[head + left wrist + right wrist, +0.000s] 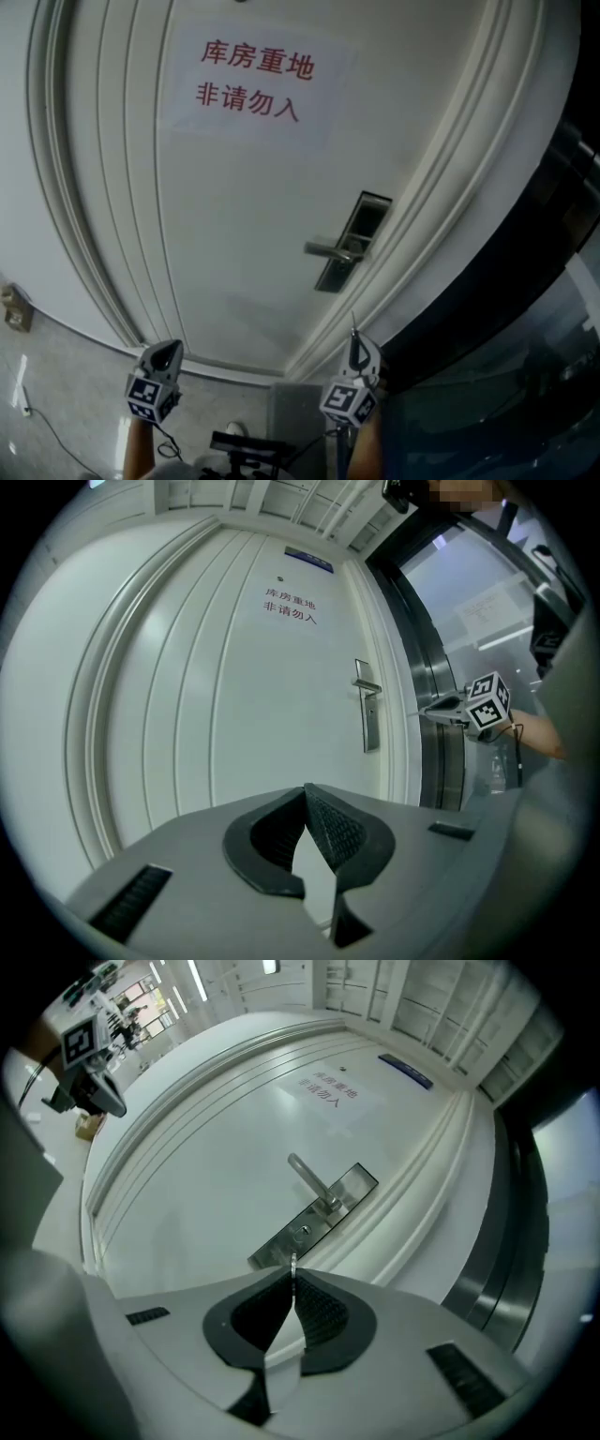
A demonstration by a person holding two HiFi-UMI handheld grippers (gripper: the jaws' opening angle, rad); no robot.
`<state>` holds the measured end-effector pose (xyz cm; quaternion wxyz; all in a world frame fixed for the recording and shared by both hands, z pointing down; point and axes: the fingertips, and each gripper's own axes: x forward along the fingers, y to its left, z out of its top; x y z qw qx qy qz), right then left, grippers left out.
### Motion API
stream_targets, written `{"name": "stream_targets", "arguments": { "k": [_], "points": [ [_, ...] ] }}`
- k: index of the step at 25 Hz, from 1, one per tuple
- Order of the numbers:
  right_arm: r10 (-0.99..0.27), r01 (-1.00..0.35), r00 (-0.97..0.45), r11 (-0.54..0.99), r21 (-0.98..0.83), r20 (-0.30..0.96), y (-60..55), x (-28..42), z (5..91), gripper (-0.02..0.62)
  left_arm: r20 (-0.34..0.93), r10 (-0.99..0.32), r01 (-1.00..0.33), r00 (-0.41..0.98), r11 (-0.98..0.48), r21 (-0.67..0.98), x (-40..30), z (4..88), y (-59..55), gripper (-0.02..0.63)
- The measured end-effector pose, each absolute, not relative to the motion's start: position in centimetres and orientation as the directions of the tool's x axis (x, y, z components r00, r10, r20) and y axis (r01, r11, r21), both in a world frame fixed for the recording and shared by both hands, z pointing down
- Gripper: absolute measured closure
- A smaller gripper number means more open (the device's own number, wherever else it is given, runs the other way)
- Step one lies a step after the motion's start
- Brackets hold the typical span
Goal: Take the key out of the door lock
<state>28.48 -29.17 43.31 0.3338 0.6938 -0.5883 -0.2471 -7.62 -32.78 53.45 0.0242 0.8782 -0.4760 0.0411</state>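
Key (293, 1262) is seen pinched in right claw (293, 1286), held clear of lock (302, 1230); keyhole looks empty. Removal is judged done. Left claw (307, 801) is closed on nothing, well apart from lock.

Head view from behind, both gripper views ahead, all toward the same door (253, 234).

Dim, bluish head view; gripper views brighter, fisheye-bent and dark at edges.
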Motion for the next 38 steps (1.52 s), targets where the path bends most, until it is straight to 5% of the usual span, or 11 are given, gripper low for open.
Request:
{"name": "stream_targets", "arguments": {
  "k": [15,38],
  "points": [
    [-0.984,-0.938,0.148,-0.109,0.330,0.097,-23.8,25.3,46.5,0.575,0.087,-0.816,-0.819,0.571,-0.574,-0.010,-8.3,53.5,-31.1,0.597],
    [-0.990,-0.990,0.093,-0.081,0.119,0.103,-17.3,21.8,50.4,0.575,0.060,-0.802,-0.802,0.594,-0.596,-0.034,-8.7,53.5,-27.5,0.597]
  ]
}}
